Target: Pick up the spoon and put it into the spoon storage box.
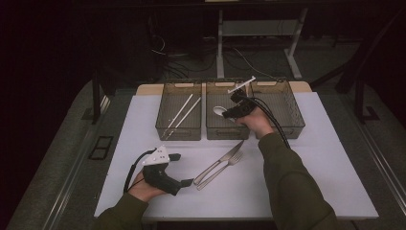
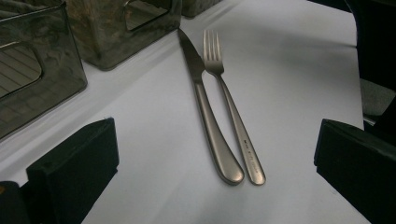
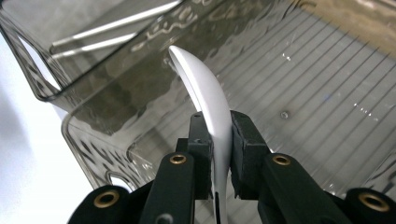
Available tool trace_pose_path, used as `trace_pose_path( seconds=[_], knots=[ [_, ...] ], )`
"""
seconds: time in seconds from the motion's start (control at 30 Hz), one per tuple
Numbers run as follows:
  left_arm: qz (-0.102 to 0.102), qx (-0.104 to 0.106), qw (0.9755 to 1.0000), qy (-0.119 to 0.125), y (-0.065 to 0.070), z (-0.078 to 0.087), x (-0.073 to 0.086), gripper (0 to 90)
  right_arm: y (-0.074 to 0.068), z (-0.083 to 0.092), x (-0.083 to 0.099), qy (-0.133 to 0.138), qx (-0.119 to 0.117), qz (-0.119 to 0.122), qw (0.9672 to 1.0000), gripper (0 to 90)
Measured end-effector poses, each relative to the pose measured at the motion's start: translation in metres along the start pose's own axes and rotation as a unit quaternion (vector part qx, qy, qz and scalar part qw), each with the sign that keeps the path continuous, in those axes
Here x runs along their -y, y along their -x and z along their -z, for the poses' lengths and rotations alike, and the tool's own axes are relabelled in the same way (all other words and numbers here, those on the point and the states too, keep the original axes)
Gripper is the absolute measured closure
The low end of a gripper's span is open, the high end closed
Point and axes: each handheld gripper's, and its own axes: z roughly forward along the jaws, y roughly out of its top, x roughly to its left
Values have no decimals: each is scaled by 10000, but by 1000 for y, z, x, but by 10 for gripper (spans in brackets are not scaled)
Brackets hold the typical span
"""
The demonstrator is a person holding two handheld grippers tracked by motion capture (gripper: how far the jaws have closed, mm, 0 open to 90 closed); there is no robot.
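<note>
Fingers of the right gripper (image 3: pixel 218 154) pinch a white spoon (image 3: pixel 205 93); left gripper's (image 2: pixel 215 158) gape wide.

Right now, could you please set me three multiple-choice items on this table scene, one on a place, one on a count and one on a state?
1. Where is the white spoon?
A. Over the middle bin
B. On the table beside the fork
C. In the left bin

2. How many white sticks lie in the left bin?
A. One
B. Two
C. Four

3. How do the left gripper jaws stand?
A. Shut on the knife
B. Shut on the fork
C. Open, holding nothing

Key: 1 A, the right gripper holds it there; 2 B, two show through the wall; 3 C, knife and fork lie untouched between the spread jaws.
</note>
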Motion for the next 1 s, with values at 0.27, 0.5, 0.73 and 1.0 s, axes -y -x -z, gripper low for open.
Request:
trace_pose_path(
  seconds=[0.27, 0.5, 0.73, 1.0],
  knots=[
    [-4, 13, 10000, -16, 0, 0, 0, 0, 0, -4, 2, -168, -9, -17, 9999, 710],
    [-12, 10, 10000, -23, 0, 0, 0, 0, 1, 8, 3, 189, -121, -111, 9997, 661],
    [8, 2, 10000, 5, 1, -1, 0, 0, 0, 31, 9, 585, -331, -250, 9974, 504],
    [-3, -14, 10000, -30, 1, -1, 0, 0, -2, 59, 26, 947, -348, -226, 9946, 403]
  ],
)
